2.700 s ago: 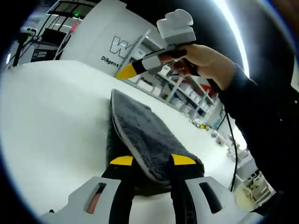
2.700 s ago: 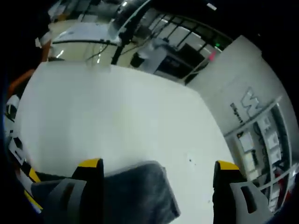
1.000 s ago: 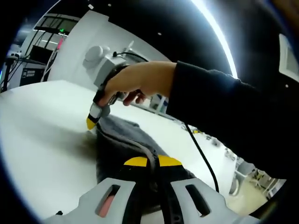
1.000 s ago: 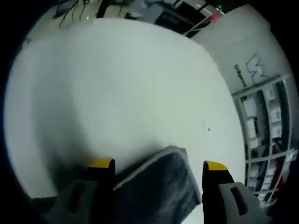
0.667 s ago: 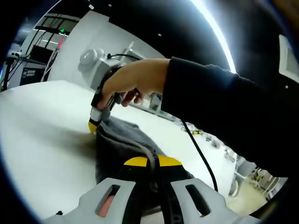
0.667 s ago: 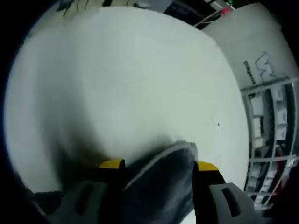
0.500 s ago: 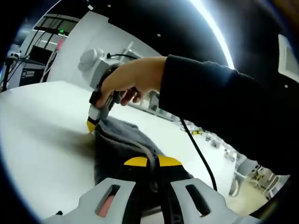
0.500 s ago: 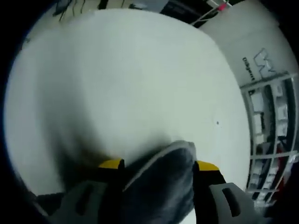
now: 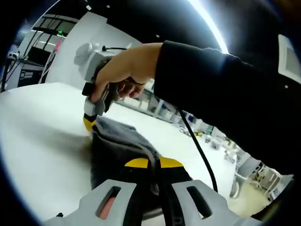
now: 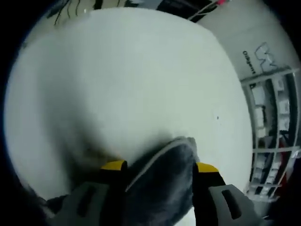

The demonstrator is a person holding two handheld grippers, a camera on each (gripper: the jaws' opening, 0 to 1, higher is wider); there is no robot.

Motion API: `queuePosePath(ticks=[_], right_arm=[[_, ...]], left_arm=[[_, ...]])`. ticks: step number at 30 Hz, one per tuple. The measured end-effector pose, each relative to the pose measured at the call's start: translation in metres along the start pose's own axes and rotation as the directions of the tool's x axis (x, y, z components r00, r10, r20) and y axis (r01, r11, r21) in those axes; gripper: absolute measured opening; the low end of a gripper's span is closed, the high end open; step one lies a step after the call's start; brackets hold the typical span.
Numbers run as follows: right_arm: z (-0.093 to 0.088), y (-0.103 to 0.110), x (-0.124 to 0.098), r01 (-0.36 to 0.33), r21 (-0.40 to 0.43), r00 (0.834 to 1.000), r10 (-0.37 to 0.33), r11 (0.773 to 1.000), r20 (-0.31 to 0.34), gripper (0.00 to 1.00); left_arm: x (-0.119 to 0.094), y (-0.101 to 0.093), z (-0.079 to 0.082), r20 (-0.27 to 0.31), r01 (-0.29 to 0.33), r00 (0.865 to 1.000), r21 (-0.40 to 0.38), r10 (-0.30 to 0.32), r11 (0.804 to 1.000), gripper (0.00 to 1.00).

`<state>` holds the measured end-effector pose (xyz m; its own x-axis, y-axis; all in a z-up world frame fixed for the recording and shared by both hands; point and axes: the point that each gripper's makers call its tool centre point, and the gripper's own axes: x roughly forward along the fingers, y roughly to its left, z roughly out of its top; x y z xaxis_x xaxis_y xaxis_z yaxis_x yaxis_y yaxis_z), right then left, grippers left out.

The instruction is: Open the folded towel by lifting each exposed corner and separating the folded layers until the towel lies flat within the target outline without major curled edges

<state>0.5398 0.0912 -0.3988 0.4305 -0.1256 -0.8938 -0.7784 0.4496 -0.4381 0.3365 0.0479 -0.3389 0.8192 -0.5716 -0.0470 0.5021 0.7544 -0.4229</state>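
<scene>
Grippers first: the left gripper (image 9: pixel 154 163) has its yellow-tipped jaws pressed together on the near edge of the grey towel (image 9: pixel 117 146), the pale hem running up between them, while the right gripper (image 10: pixel 160 166) sits at the far end, its jaws drawn in against a bunched corner of the same towel (image 10: pixel 164 165) so that the cloth bulges between them. In the left gripper view that far gripper (image 9: pixel 88 120) comes in from the right with the person's hand (image 9: pixel 122 75) around it, its yellow tip down at the towel's far edge, close to the white table (image 9: pixel 42 141). The towel lies folded on the table between the two grippers, humped and thick, not yet spread; no target outline can be made out on the pale surface. The chief risk, as I judge it, is that either gripper has caught more than one layer: the cloth in the right gripper looks thick enough to be the whole stack, and lifting then would raise the fold as a lump, not part it. Pulling the two ends apart with both grips that firm could also drag the towel across the smooth table and out of place. A shallow bite on the hem could slip free mid-lift, letting the corner drop back curled. The cable (image 9: pixel 200 150) trailing from the right gripper hangs near the cloth and might snag it.
</scene>
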Motion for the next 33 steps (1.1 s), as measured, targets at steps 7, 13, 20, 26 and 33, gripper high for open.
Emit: queuePosePath(ticks=[7, 13, 20, 26, 33], right_arm=[[0.010, -0.006, 0.007, 0.010, 0.027, 0.998, -0.012, 1.000, 0.055, 0.34], [0.005, -0.001, 0.014, -0.012, 0.044, 0.999, 0.010, 0.999, 0.052, 0.23], [0.009, -0.004, 0.011, -0.008, 0.033, 0.996, 0.005, 0.999, 0.087, 0.01], [0.011, -0.008, 0.008, -0.010, 0.024, 0.994, 0.007, 1.000, 0.109, 0.00], [0.013, -0.010, -0.004, -0.026, 0.015, 0.988, 0.024, 1.000, 0.153, 0.00]], left_arm=[[-0.001, -0.003, 0.000, 0.001, 0.007, 1.000, 0.001, -0.007, 1.000, 0.04], [-0.001, -0.005, 0.001, 0.007, 0.007, 1.000, 0.006, -0.007, 1.000, 0.04], [0.001, -0.005, -0.001, 0.000, 0.010, 1.000, 0.004, -0.010, 1.000, 0.04], [0.002, -0.007, -0.001, -0.001, 0.015, 1.000, 0.000, -0.015, 1.000, 0.04], [0.004, -0.013, 0.007, 0.007, 0.039, 0.999, -0.016, -0.039, 0.999, 0.03]])
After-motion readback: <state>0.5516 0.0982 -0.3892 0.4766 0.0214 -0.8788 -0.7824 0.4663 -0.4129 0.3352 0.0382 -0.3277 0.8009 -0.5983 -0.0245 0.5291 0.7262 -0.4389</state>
